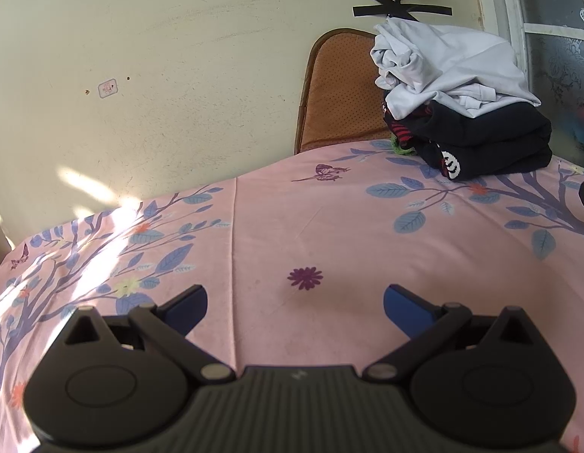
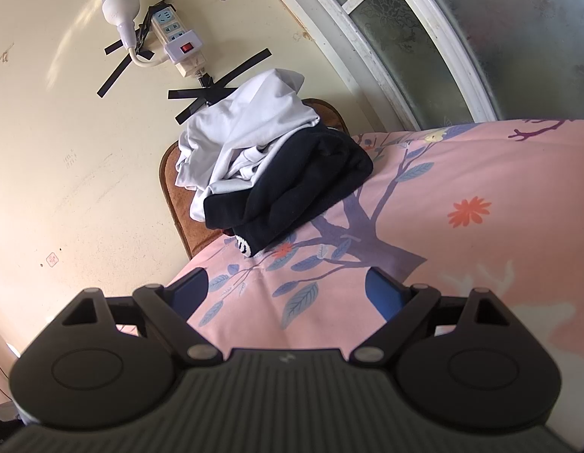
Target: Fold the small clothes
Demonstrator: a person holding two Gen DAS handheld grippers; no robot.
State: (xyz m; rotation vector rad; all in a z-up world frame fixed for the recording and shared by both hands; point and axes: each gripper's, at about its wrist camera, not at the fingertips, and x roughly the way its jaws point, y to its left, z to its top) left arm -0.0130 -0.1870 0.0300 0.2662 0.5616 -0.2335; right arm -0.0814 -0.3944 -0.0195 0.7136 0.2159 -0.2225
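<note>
While I look along the left gripper [image 1: 295, 302], I see its two blue-tipped fingers [image 1: 403, 305] spread wide with nothing between them, hovering over the pink floral bedsheet [image 1: 329, 226]. The pile of clothes [image 1: 469, 113] sits well ahead of this gripper and off to its right, at the far edge of the bed against the cream wall [image 1: 159, 75]: a crumpled white garment [image 1: 450, 64] lies on top of folded black garments [image 1: 492, 143], and a white smiley print shows on the lowest black fold. Something red-and-black striped and a bit of green peek out at the pile's left side, though I cannot tell what they are. A brown cushion [image 1: 337, 87] stands upright behind the pile, leaning on the wall. Sunlight falls across the sheet on the left. Through the right wrist camera, the right gripper [image 2: 288, 290] is likewise spread apart and empty above the sheet. From here the same pile [image 2: 277, 166] lies straight ahead of the fingers, well apart from them, the white garment [image 2: 250, 132] draped over the black ones [image 2: 303, 185]. On the wall above, a power strip [image 2: 178, 37] is held by black tape [image 2: 231, 75], with a white bulb lamp [image 2: 118, 3] plugged in. A frosted window [image 2: 424, 37] runs along the right.
</note>
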